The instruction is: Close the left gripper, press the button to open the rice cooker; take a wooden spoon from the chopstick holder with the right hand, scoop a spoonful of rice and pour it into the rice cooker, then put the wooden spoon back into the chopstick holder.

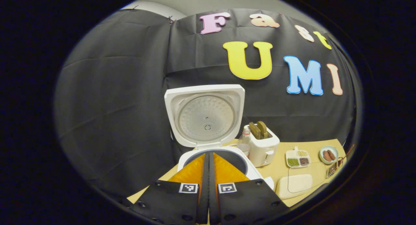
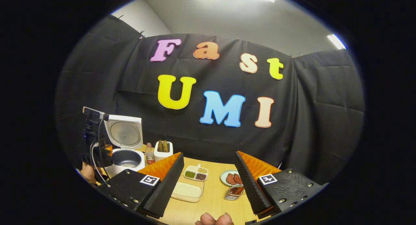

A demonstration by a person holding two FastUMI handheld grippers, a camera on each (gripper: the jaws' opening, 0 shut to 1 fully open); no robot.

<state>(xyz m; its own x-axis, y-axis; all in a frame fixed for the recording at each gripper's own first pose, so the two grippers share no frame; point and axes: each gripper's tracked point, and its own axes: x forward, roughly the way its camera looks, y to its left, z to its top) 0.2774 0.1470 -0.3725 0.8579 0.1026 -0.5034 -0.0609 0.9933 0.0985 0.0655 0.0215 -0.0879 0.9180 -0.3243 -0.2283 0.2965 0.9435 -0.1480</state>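
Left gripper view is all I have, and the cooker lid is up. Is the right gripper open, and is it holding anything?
Observer: The right gripper is open and holds nothing.
Operator: What is ahead of it?
Observer: The holder stands straight ahead of it, close beside the plate.
Operator: And inside the pot? It's blocked here.
Observer: The pot is dark inside, with a pale patch at the bottom. I can't tell whether that is rice.
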